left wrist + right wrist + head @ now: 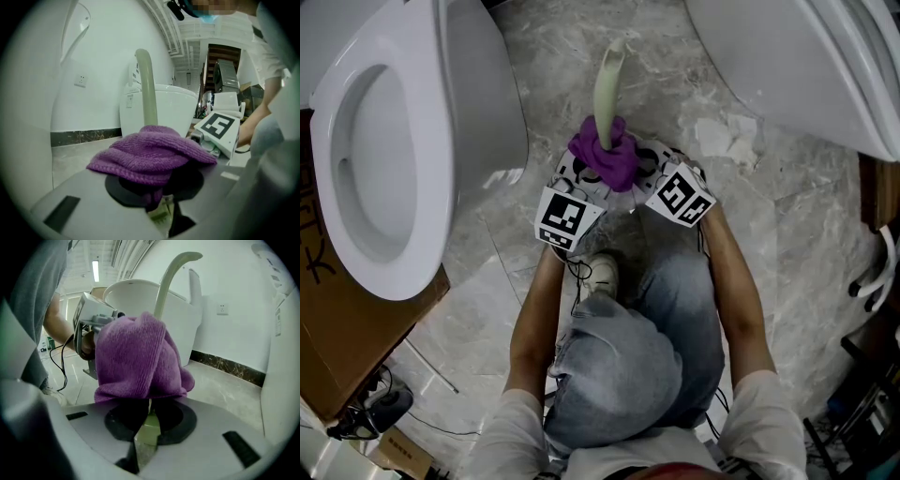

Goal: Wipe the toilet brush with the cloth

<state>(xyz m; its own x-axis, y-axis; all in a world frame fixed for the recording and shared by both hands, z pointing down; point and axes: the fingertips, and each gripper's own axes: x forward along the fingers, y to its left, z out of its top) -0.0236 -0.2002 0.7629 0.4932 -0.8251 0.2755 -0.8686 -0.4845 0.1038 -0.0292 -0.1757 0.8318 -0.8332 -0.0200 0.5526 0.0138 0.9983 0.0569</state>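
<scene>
The toilet brush (607, 84) is right in the middle of the scene, between the two toilets and just ahead of the person's knees. All you really get is its pale green handle, standing about upright with the curved end on top. The lower part is hidden under the cloth and grippers.

The purple cloth (605, 155) is bunched around the handle low down, so green only shows above it.

The left gripper (589, 174) comes in from the left, and its own view has the jaws pinched in on the cloth (150, 154). A purple fold hangs down into the gap and a sliver of green shows behind it.

The right gripper (634, 171) comes in from the right. In its own view the jaws are clamped straight on the handle just under the cloth (136, 359), with green wedged between the dark pads. Both grippers basically meet at the cloth, marker cubes side by side.

Further out:
- A white toilet (384, 159) with the seat down is on the left, sitting on a brown cardboard box (337, 319).
- A second toilet (806, 56) fills the far right.
- The floor (787, 234) is grey marble-look tile.
- Near the camera are the person's jeans (628, 366) and one light shoe (602, 274).
- The left gripper view also shows a wall socket (80, 80) on the white wall.
</scene>
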